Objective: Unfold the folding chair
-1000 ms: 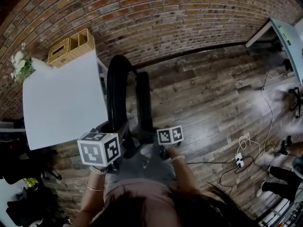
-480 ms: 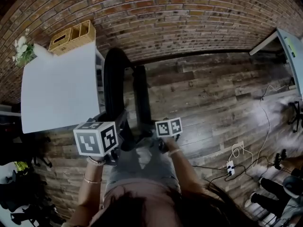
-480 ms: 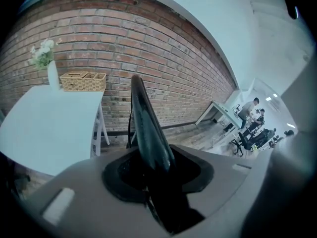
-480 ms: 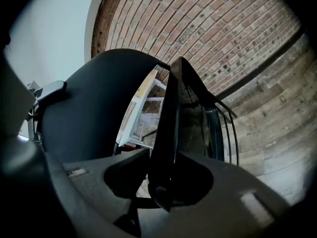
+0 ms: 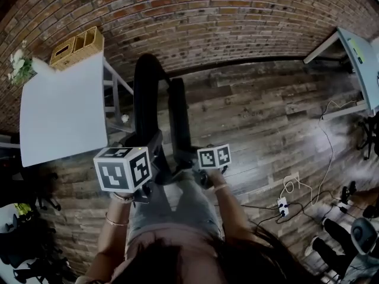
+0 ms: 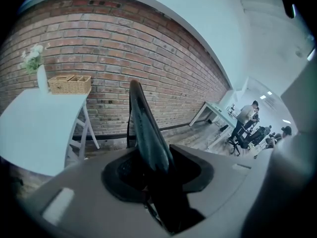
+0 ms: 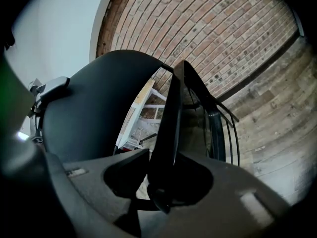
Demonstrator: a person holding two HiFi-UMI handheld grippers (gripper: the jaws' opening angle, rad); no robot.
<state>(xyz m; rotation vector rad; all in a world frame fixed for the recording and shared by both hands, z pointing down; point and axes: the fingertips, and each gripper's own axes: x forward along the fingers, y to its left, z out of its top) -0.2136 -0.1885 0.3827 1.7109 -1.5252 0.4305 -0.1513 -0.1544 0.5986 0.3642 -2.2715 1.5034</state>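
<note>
- Right now the folding chair (image 5: 160,108) stands on the wooden floor (image 5: 266,117) just ahead of us, between our grippers and the brick wall (image 5: 207,16). Its two black panels rise side by side with only a narrow gap between them, not spread into a seat.
- We have the left gripper (image 6: 154,175) on the wider panel (image 5: 145,93), the one with the rounded top. In the left gripper view its thin edge runs up from between the jaws, which stand about half closed with the pads pressed on both faces.
- Our right gripper (image 7: 166,180) holds the narrower panel (image 5: 179,120) the same way. The right gripper view shows that dark slab edge-on between the jaws, which are partway closed and clamped on it, with the wider panel bulking dark at the left.
- From the head view, we see both grippers at the chair's near end, the left one nearer to us than the right.
- Beside the chair, on our left, stands a white table (image 5: 59,111), close to the wider panel. We cannot tell whether they touch.
- At the table's far end, by the wall, sit a wicker basket (image 5: 76,45) and white flowers (image 5: 15,64).
- Off to the right, a power strip (image 5: 283,206) with its cables lies on the floor, well apart from the chair, and the corner of another desk (image 5: 355,58) shows near the wall.
</note>
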